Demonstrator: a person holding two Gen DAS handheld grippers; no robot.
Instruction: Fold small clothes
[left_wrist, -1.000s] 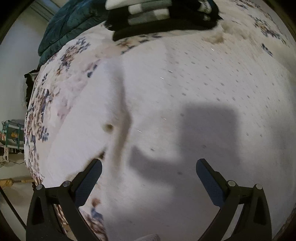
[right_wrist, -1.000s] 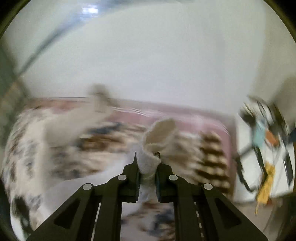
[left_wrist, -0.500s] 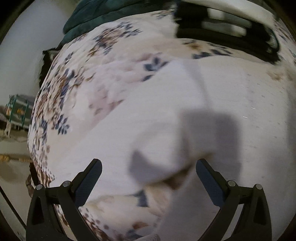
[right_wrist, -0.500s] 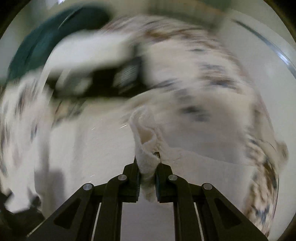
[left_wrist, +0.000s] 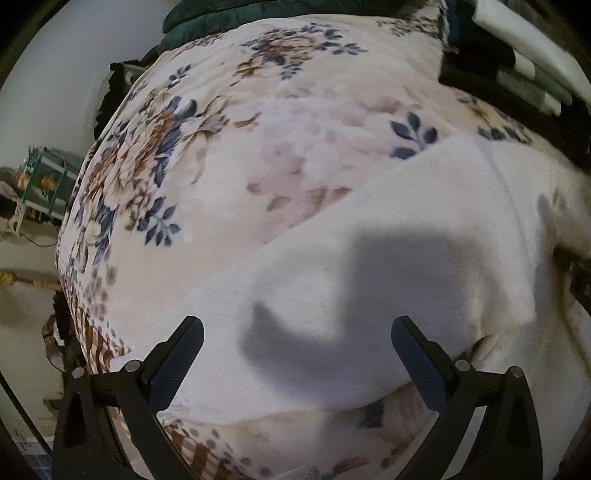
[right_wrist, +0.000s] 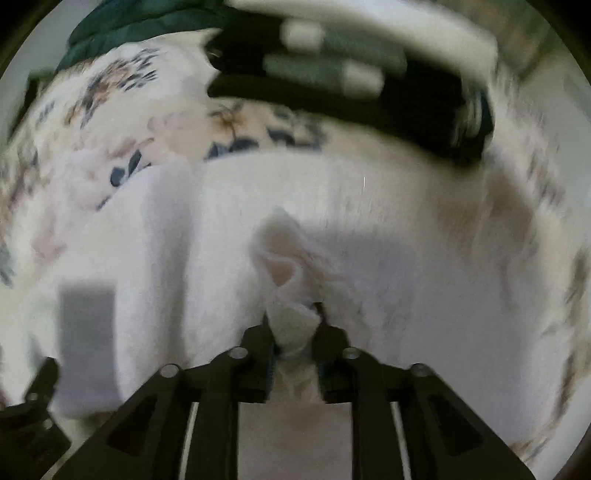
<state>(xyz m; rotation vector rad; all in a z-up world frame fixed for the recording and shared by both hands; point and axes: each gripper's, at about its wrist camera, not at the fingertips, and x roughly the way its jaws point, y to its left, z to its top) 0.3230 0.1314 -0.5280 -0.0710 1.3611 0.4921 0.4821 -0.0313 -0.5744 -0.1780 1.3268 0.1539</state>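
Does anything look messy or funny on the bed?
Only a little. The fluffy white garment lies askew on the floral fleece blanket, one corner bunched in the shut right gripper. The open left gripper holds nothing. Nothing looks spilled or torn.

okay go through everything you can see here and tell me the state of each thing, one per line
left hand-held gripper: open, empty, above the garment
right hand-held gripper: shut on a bunched edge of the garment
white garment: spread over the bed, one edge pinched
floral blanket: laid flat under the garment
stack of clothes: folded, at the bed's far side
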